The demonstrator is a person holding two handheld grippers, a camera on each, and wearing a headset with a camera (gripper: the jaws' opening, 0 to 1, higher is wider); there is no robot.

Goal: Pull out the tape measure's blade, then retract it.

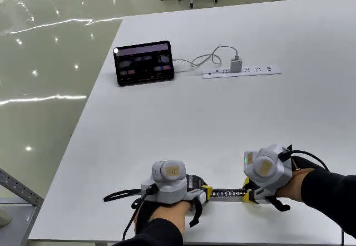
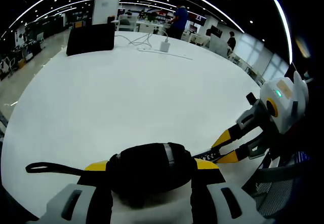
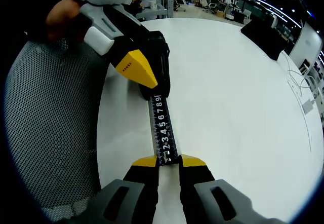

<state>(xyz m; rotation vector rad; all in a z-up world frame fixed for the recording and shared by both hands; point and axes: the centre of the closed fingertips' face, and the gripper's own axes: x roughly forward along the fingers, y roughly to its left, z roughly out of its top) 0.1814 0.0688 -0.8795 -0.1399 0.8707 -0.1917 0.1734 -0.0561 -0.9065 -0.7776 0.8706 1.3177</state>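
left gripper (image 2: 152, 169) jaws clamped on the tape measure case (image 3: 159, 57), which sits on the table (image 1: 222, 107) by its near edge; right gripper (image 3: 167, 160) jaws pinched tight on the blade (image 3: 162, 122) tip, short length out. Looks like early pull: right should draw straight along blade axis, case pinned, no twist or it kinks

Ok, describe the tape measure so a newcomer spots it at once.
At the near edge of the white table, the left claw clamps the tape measure: a black case, its numbered blade running to the right claw. It alone is gripped; the tablet and power strip lie far across the table.
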